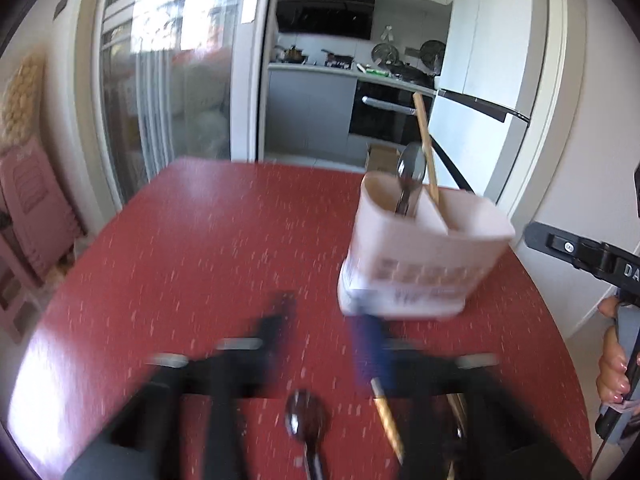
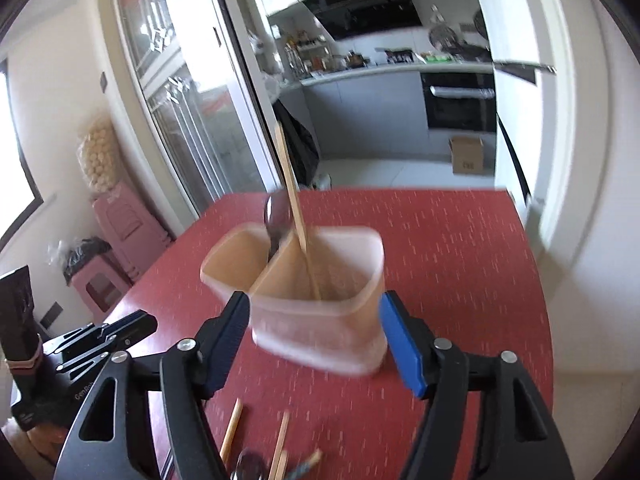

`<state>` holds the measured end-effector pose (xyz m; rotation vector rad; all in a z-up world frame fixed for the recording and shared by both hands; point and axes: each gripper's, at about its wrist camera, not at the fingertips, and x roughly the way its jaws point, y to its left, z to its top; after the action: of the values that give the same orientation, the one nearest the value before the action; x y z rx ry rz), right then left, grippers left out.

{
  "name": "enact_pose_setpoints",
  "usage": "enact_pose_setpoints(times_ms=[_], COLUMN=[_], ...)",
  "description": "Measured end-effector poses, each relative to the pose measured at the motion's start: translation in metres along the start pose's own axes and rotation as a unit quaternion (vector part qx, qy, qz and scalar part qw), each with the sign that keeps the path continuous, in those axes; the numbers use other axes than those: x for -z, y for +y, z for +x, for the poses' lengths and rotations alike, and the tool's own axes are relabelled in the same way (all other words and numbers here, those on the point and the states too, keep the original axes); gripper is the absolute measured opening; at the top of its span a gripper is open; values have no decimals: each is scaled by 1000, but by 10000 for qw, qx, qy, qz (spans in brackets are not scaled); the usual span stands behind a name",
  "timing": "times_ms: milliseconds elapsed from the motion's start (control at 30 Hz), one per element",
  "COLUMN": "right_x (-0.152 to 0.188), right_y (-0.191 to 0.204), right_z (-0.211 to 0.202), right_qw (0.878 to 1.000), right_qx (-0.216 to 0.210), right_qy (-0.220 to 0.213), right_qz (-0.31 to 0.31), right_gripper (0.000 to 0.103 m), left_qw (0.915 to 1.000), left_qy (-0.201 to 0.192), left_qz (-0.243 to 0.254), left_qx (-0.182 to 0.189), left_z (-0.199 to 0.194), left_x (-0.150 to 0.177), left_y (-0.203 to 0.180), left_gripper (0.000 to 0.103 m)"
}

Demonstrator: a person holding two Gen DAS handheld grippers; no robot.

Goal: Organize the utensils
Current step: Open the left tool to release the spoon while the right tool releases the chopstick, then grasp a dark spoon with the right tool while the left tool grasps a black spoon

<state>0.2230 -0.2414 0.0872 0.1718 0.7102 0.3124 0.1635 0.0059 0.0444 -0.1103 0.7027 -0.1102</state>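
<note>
On the red speckled table (image 2: 460,248) stands a pale pink utensil holder (image 2: 316,304) split into two compartments by a divider. From the right wrist view, a metal spoon (image 2: 276,216) stands bowl-up in its left compartment, and a wooden chopstick (image 2: 294,204) leans in the right one, tilted toward 11 o'clock. The right gripper (image 2: 316,344) has its jaws spread wide, one blue-padded finger on either side of the holder at 9 and 3 o'clock; whether the pads touch the walls is unclear through the blur. At 6 o'clock in that view, loose chopsticks (image 2: 280,440) lie on the table near the edge of the picture.

From the left wrist view, the left gripper (image 1: 324,344) is heavily blurred, its jaws apart and holding nothing. Another spoon (image 1: 305,424) lies on the table at 6 o'clock, bowl pointing away, and just beside it at 5 o'clock lies a chopstick (image 1: 387,420). The holder sits at 2 o'clock there.
</note>
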Motion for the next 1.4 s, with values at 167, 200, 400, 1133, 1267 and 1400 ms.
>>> enact_pose_setpoints(times_ms=[167,200,400,1133,1267,1400], right_x=[37,44,98,150,150,150], right_y=[2,1,7,51,64,73], right_z=[-15,-15,-12,-30,-24,-12], right_qw=[9990,9985,9918,9767,9703,9617], right_qx=[145,137,283,337,350,419], right_qy=[386,476,1169,1952,2096,2300], right_qz=[187,239,439,-829,-1160,-1428], right_gripper=[80,80,80,67,49,34], left_qw=[9996,9995,9956,9895,9887,9882], left_qy=[64,131,833,1354,1401,1438], left_qz=[-37,-37,-7,145,258,347], left_qx=[-261,-275,-426,-491,-474,-399], left_z=[-18,-18,-6,23,28,32], left_x=[34,38,82,108,104,100], left_y=[11,11,24,20,15,10], left_gripper=[103,103,103,103,103,103])
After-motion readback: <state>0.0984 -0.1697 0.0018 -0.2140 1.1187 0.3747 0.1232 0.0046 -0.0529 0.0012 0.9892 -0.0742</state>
